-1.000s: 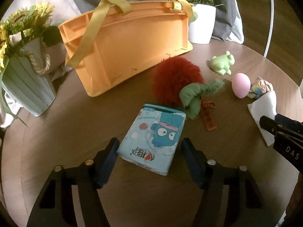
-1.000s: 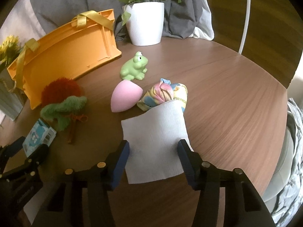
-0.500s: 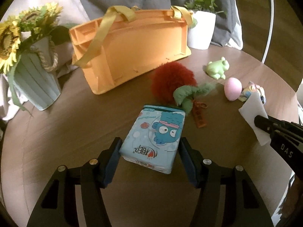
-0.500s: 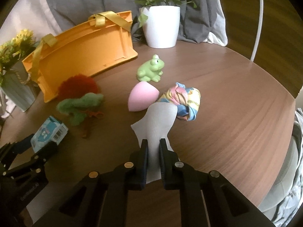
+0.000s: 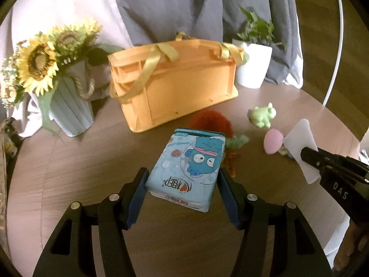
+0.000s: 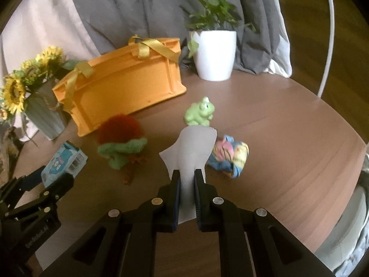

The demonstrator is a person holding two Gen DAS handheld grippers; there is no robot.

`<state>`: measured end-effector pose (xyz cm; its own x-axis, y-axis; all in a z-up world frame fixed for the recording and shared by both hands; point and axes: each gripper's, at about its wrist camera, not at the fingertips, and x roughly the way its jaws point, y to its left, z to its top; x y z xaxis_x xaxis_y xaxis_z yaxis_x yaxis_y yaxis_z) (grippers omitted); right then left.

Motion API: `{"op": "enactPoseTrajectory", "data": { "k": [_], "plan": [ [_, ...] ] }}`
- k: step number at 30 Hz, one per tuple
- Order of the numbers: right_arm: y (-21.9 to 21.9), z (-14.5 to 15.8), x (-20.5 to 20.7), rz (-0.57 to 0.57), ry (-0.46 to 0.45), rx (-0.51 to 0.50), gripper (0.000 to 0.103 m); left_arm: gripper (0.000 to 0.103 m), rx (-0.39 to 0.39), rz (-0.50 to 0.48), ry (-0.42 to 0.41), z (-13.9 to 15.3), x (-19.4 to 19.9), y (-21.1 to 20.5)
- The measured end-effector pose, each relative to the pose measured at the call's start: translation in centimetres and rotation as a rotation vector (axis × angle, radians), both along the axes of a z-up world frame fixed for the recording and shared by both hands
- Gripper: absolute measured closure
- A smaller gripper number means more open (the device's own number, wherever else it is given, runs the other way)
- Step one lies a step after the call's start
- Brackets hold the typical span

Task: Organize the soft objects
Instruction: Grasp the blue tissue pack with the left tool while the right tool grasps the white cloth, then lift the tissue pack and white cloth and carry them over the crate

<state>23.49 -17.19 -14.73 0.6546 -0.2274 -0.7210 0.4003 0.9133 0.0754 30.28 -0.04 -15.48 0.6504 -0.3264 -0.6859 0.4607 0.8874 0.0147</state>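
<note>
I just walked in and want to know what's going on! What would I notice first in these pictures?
The big orange basket with yellow ribbon handles, at the back of the round table beside the sunflowers. In front, the left gripper holds a blue tissue pack with a cartoon fish face, and the right gripper pinches a white cloth. A green frog toy sits just beyond it.

At the back of the round wooden table [image 6: 288, 124] stands a white pot with a leafy green plant [image 6: 215, 54]. Over on the left, sunflowers [image 5: 43, 57] fill a ribbed, pale green vase with a rope handle [image 5: 69, 106]. Grey and white cloth [image 5: 175, 7] hangs behind.
</note>
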Motion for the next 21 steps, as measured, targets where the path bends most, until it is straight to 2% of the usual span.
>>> {"op": "enactPoseTrajectory", "data": {
  "k": [9,21],
  "plan": [
    [-0.9,2.6,0.8,0.109,-0.054,-0.003,0.091,0.043,-0.033,0.101,-0.05,3.0,-1.1,-0.9],
    [-2.2,6.3,1.6,0.23,-0.14,-0.015,0.091,0.043,-0.107,0.183,-0.123,7.3,-1.8,-2.2]
  ]
}}
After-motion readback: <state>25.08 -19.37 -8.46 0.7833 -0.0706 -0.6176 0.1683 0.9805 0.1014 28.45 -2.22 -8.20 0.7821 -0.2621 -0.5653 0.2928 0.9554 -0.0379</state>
